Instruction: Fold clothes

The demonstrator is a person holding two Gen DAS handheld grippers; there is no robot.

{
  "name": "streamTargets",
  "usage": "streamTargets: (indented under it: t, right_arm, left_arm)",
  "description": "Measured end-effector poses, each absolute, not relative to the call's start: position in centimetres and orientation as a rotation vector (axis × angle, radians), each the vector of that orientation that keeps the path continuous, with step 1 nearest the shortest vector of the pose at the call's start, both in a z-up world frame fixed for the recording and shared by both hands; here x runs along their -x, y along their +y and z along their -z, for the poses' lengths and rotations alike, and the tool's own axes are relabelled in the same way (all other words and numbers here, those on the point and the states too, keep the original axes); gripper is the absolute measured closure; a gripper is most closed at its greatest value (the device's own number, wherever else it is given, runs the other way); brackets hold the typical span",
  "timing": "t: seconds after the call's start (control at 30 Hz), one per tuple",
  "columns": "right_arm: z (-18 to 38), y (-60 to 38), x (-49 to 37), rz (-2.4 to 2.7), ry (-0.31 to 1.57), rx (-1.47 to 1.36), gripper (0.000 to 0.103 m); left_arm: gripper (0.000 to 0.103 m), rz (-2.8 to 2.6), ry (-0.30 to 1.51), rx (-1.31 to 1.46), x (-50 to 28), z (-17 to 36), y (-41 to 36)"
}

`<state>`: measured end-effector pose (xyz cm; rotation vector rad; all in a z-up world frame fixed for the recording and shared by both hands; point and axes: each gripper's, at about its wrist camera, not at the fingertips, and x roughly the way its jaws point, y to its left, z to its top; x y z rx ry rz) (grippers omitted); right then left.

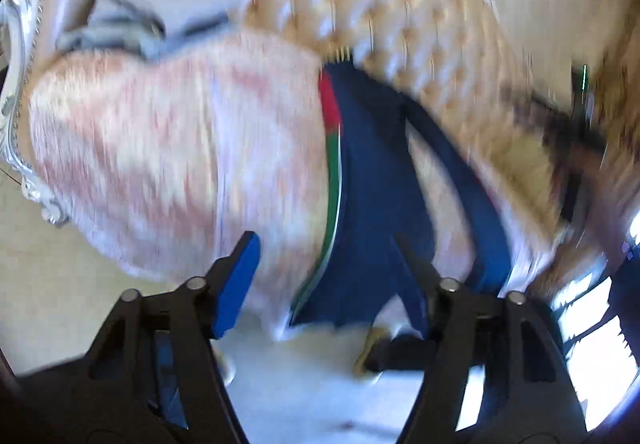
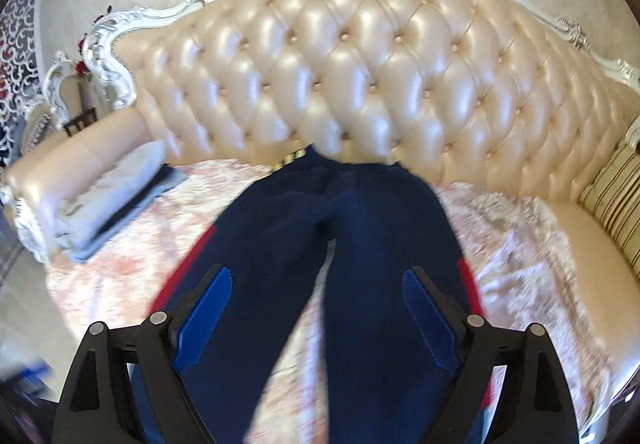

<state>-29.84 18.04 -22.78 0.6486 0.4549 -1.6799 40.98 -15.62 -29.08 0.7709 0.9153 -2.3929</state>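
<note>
Lying flat on the sofa (image 2: pixel 360 56) cover, navy trousers (image 2: pixel 332 212) stretch ahead of the right tongs (image 2: pixel 318 318), jaws spread, empty. Left tongs (image 1: pixel 326 264) likewise spread; folded grey clothes (image 2: pixel 108 196) far left.

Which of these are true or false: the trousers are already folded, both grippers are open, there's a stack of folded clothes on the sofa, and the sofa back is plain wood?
1. The navy trousers are already folded. False: they lie spread flat on the pink cover, legs apart.
2. The left gripper and the right gripper are both open. True: neither holds anything.
3. A stack of folded clothes sits at one end of the sofa. True.
4. The sofa back is plain wood. False: it is tufted, shiny cream upholstery with a carved white frame.
</note>
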Motion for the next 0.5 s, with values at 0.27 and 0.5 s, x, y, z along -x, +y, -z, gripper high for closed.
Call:
streamTargets:
  t: [0.27, 0.5]
  right_arm:
    - [22.9, 19.3, 25.1, 1.621, 0.541, -0.629, 0.014]
    - [23.1, 17.6, 25.8, 1.617, 0.561, -0.673, 0.014]
  left_arm:
    - [0.061, 2.414, 1.012, -0.939, -37.1, 36.9, -13.7]
    - [0.061, 2.419, 0.983, -0.987, -35.1, 38.7, -16.0]
